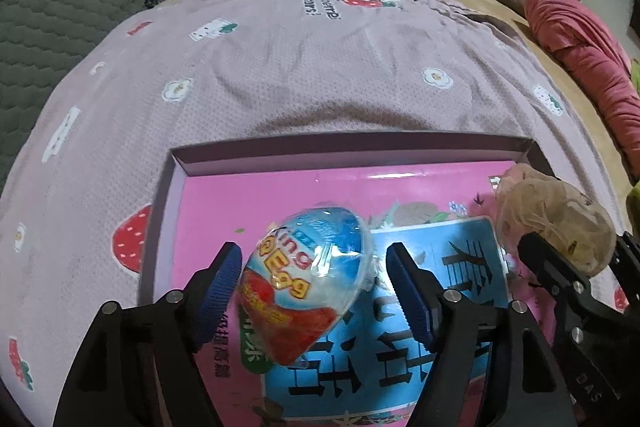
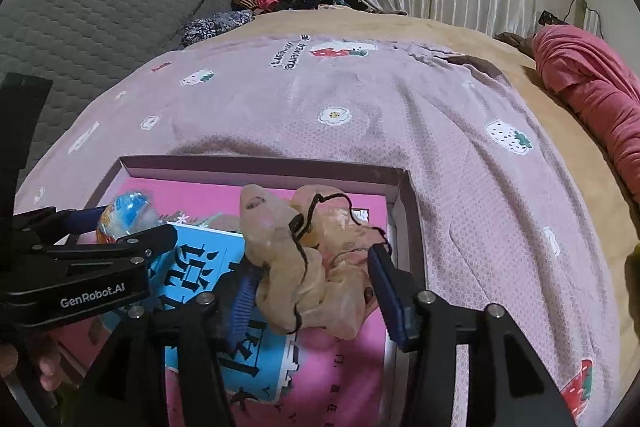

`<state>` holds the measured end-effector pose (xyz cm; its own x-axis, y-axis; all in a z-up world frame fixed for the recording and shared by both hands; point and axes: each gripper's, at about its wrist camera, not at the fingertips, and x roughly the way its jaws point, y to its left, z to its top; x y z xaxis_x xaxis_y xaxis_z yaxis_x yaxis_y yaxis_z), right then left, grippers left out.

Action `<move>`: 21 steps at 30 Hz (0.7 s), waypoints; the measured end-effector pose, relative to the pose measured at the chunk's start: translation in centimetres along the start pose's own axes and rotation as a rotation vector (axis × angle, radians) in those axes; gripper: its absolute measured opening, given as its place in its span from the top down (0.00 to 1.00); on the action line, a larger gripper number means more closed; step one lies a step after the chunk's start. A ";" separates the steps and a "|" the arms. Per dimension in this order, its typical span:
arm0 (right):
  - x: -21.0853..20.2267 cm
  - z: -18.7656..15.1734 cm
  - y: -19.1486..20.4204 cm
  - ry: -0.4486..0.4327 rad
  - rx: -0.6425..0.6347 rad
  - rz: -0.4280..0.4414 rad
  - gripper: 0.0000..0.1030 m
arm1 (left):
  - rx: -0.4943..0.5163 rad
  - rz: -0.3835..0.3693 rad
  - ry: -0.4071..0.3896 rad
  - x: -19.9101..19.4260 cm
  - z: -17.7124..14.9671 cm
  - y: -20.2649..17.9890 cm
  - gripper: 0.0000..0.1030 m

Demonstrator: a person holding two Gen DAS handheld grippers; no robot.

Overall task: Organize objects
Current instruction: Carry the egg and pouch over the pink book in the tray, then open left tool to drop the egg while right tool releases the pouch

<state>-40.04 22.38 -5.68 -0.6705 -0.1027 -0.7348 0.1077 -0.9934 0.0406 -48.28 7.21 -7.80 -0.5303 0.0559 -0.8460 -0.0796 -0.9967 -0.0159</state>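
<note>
Left gripper first: its blue pads stand wide, a visible gap on either side of the foil-wrapped toy egg, so nothing is pinched. The egg lies between them on the blue booklet inside the shallow box. Over on the right gripper, the jaws are partly spread around the beige scrunchie. One pad brushes its fabric, the other sits clear, so no real grip there either. Both pieces look delivered, I'd say, and this is the letting-go step. Next up, each hand needs to back straight out without dragging its item off the pink lining, out onto the strawberry-print blanket.
</note>
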 end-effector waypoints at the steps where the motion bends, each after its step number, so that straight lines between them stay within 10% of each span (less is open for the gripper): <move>1: -0.2 0.0 0.0 -0.004 0.000 0.002 0.46 | -0.002 -0.008 -0.002 -0.1 0.1 0.1 0.25; 21: -8.1 0.8 0.0 -0.147 0.033 0.020 0.13 | -0.089 -0.073 -0.088 -8.2 -0.6 3.2 0.12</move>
<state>-35.22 23.12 0.79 -0.7686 -0.1268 -0.6270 0.0996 -0.9919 0.0785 -43.68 3.48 -1.26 -0.5979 0.1296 -0.7910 -0.0480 -0.9909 -0.1261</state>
